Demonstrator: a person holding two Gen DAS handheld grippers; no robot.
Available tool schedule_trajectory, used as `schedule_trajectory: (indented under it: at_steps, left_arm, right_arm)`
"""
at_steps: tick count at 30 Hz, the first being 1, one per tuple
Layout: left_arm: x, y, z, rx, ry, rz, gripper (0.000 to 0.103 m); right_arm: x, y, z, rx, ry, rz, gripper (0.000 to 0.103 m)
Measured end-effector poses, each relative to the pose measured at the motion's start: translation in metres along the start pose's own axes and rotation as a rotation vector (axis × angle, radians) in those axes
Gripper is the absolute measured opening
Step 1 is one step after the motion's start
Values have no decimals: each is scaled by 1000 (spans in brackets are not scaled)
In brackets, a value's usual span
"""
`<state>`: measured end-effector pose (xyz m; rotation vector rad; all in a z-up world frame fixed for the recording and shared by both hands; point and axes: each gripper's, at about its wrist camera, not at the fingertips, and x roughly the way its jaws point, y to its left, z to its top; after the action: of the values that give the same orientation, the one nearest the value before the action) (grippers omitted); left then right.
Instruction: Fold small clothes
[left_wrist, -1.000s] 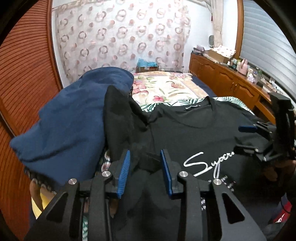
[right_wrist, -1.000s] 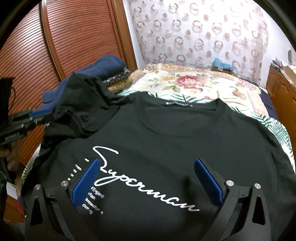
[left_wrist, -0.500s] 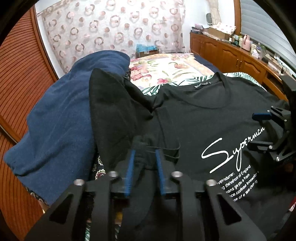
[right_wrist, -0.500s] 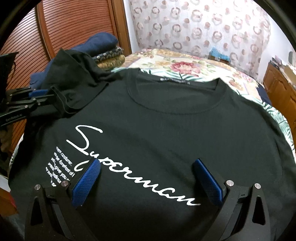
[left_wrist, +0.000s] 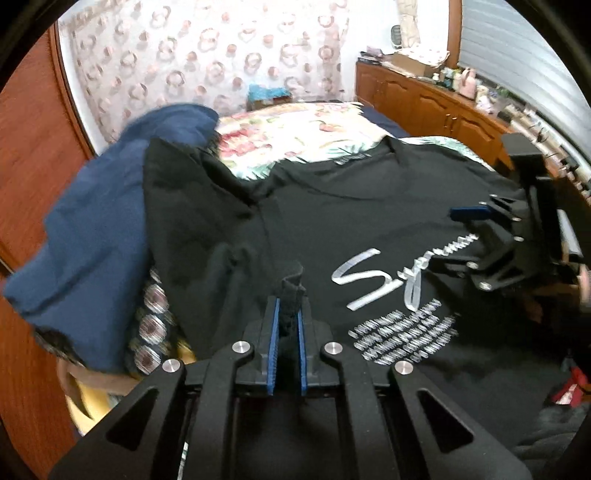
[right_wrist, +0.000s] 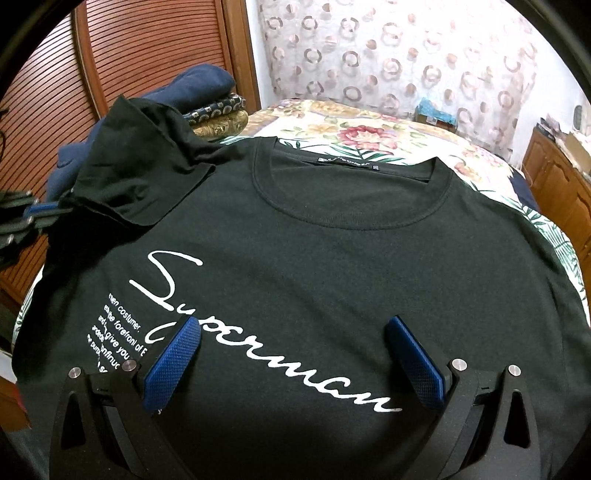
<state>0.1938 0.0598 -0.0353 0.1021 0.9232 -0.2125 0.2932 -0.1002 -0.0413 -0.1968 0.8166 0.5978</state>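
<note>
A black T-shirt (right_wrist: 332, 266) with white "Superman" script lies face up on the bed; it also shows in the left wrist view (left_wrist: 369, 221). Its left sleeve (right_wrist: 140, 173) is folded in over the chest. My left gripper (left_wrist: 287, 314) is shut on a pinch of the shirt's left edge. It appears at the left edge of the right wrist view (right_wrist: 33, 218). My right gripper (right_wrist: 291, 354) is open and empty, hovering over the lettering. It shows at the right of the left wrist view (left_wrist: 476, 236).
A navy garment (left_wrist: 92, 229) lies on a stack of patterned folded cloth (right_wrist: 218, 114) at the shirt's left. The floral bedspread (right_wrist: 369, 133) extends behind. A slatted wooden wardrobe (right_wrist: 147, 55) stands left; a wooden dresser (left_wrist: 424, 103) with clutter stands right.
My left gripper has closed from open onto the shirt's left edge and pulled it inward. The right gripper stayed open and moved closer over the lettering.
</note>
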Motion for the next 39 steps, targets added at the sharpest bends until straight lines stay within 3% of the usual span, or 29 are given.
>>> schedule_trajectory:
  at_steps: [5,10,12,14,17,22,27,35,39]
  left_arm:
    - [4,2,-13,-43,38,-49,10]
    - [1,4,-17,-78,23,-73,27]
    - [-3,4,-16,-83,1,-76,44]
    - [-8,3,-12,-90,-33,-92,52]
    - [-9,1,-6,-108,-61,-97,80]
    - [3,-9,4,-102,-73,-116,81]
    - [32,-26,14,-79,-42,-98,81]
    - [74,-55,23,-39,15,-87,81]
    - [77,-66,22,0,-1,-47,81]
  right_arm:
    - [-1,0,0,-2,0,-3,102]
    - [-1,-1,-1,-4,1,-3,102]
    - [-2,-1,-1,-6,2,-5,102]
    - [-3,-1,-1,-9,3,-7,102]
    - [-3,-2,-1,-10,4,-8,102]
    - [-7,-9,-2,12,-2,2,102]
    - [-32,-32,-7,41,-39,-48,102]
    - [-90,-94,-36,144,-99,-183,102]
    - [-116,-136,-64,242,-98,-252,98]
